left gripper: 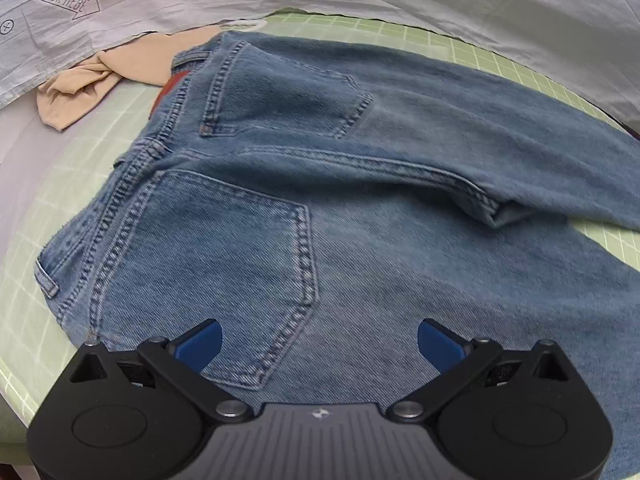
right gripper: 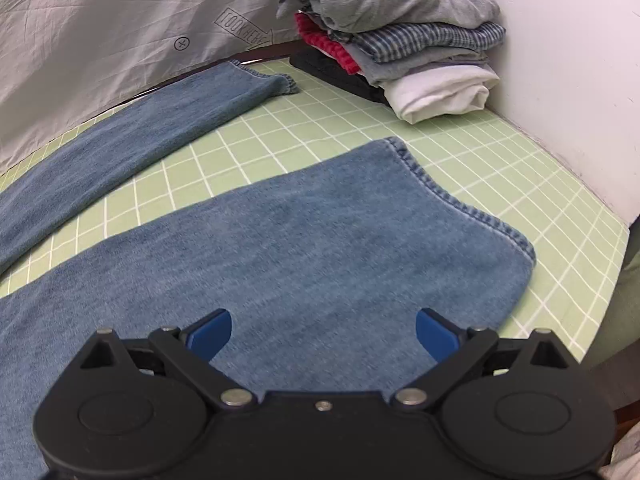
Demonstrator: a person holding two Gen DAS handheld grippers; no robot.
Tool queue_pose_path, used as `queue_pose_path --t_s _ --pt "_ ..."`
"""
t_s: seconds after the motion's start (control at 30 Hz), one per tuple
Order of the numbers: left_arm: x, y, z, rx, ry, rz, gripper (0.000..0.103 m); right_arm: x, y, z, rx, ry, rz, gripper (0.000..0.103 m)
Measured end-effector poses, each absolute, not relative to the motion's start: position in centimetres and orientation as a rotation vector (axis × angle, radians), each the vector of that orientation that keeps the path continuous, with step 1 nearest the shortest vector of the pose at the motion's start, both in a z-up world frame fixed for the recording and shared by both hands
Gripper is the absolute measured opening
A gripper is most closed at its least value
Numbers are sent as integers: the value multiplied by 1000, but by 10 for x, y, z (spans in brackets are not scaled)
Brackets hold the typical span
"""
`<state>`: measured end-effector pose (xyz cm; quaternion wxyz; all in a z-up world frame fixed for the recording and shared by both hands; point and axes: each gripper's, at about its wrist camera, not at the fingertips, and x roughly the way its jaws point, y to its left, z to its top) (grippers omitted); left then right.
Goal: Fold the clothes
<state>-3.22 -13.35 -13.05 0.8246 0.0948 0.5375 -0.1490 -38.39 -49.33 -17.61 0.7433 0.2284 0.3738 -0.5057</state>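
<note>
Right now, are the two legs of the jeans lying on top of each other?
No, the near leg and far leg lie apart, with bare green grid mat between them.

Your left gripper [left gripper: 320,346] stands with its jaws spread wide, and nothing sits between the blue pads [left gripper: 202,346]. It tilts steeply down toward the table, its black linkage arms splayed to either side of the grey ribbed body. Your right gripper [right gripper: 324,336] is likewise wide apart, its blue pads [right gripper: 434,334] bare and gripping nothing. It also points downward, at a shallower slant than the left. Neither your hands nor your sleeves show in either wrist view.
</note>
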Motion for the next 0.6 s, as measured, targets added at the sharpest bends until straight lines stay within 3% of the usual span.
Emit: queue_pose_path --t_s 0.6 --pt "-114 -175 -145 255 1208 -319 102 -450 -511 -208 575 852 -1047 103"
